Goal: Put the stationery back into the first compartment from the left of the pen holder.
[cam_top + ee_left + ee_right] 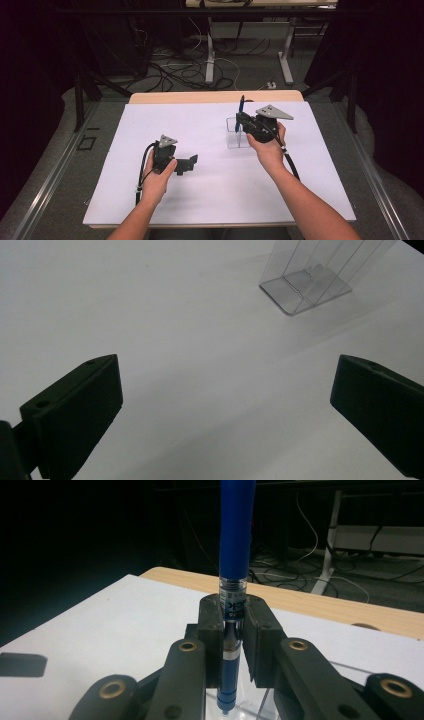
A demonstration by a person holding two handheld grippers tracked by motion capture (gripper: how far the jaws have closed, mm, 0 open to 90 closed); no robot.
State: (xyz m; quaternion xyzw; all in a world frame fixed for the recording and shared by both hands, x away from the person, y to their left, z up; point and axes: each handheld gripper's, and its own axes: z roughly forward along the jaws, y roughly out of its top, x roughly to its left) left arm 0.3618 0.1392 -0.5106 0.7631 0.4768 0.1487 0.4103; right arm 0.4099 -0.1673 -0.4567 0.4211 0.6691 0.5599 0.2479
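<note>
Your right gripper (243, 121) pinches a blue pen (240, 111) between its jaws and holds it nearly upright. In the right gripper view the pads close on the pen's clear printed section (231, 600), with the blue cap end rising out of the top of the picture and the tip (224, 707) pointing down just above the rim of the clear plastic holder (280, 700). From the high view the holder (235, 135) stands on the white sheet (210, 200), right of centre, directly under and in front of your right hand (267, 147).

Your left gripper (187, 164) rests low over the sheet, jaws spread wide with nothing between them; in the left gripper view the two black pads (75, 415) stand far apart over bare white surface, and the holder (312, 277) sits well ahead, toward the upper right.

The two grippers are well apart, with open sheet between them. The sheet's far edge meets a strip of wooden table (215, 96) just behind the holder; its right edge lies near your right forearm, and there is wide bare room along the near edge and to the left of your left hand (157, 180)
</note>
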